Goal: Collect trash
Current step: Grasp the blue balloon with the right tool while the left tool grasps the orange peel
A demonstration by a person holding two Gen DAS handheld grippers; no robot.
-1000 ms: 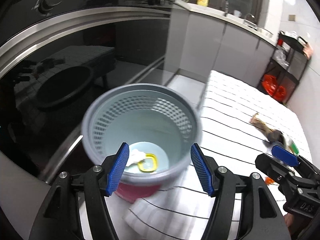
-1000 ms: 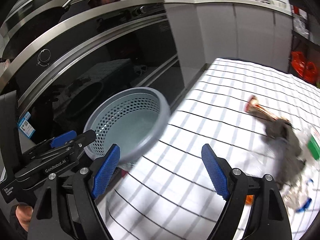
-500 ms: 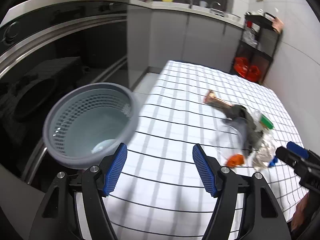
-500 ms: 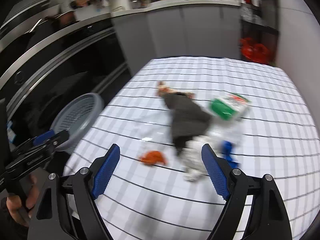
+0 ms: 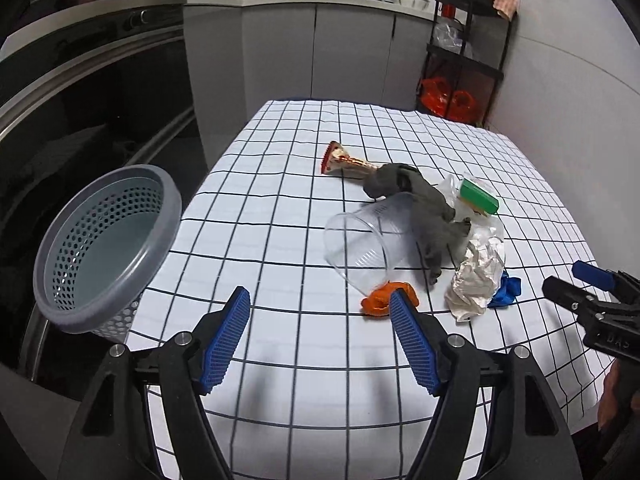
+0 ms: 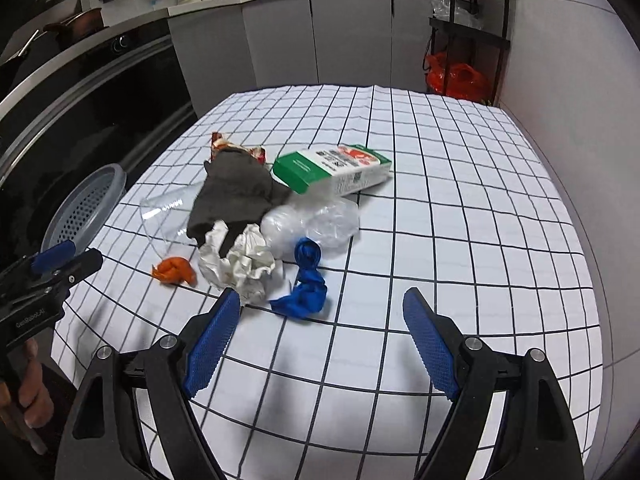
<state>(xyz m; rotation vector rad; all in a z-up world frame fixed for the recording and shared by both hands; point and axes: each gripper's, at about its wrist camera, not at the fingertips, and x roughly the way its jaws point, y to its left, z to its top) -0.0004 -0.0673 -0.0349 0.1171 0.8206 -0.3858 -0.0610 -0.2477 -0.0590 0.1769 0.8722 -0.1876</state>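
step: both tools are over the worktop (image 5: 280,152) facing the trash heap, nothing picked up yet; judged, the next thing is choosing one piece and closing on it
left tool (image 5: 320,336): jaws wide and just been opening further, nothing between them; orange scrap (image 5: 380,298) lies just past its right pad
right tool (image 6: 320,340): jaws wide apart, empty; blue scrap (image 6: 306,280) sits just ahead, between the pads' line
trash: cup (image 5: 368,240) on its side, grey cloth (image 5: 416,200) draped over it, crumpled paper (image 6: 240,262), clear bag (image 6: 316,220), green carton (image 6: 332,170), red wrapper (image 5: 344,160), all bunched mid-worktop and touching or overlapping
bin (image 5: 104,244): grey perforated basket at the worktop's left edge, tilted toward the camera, apart from the heap
how to do it well: take the loose outliers first, orange for the left, blue for the right, so the heap is not dragged; come down with pads either side of one piece, squeeze until the soft thing bunches, lift clear before swinging to the bin; keep the two tools from crossing
risk: thin scraps lie flat on the cloth and may slip out; the cup could roll if nudged
hard to see: bin floor and what it holds; how the bin is propped; what lies under the cloth; the wrapper's far end; carton print unreadable
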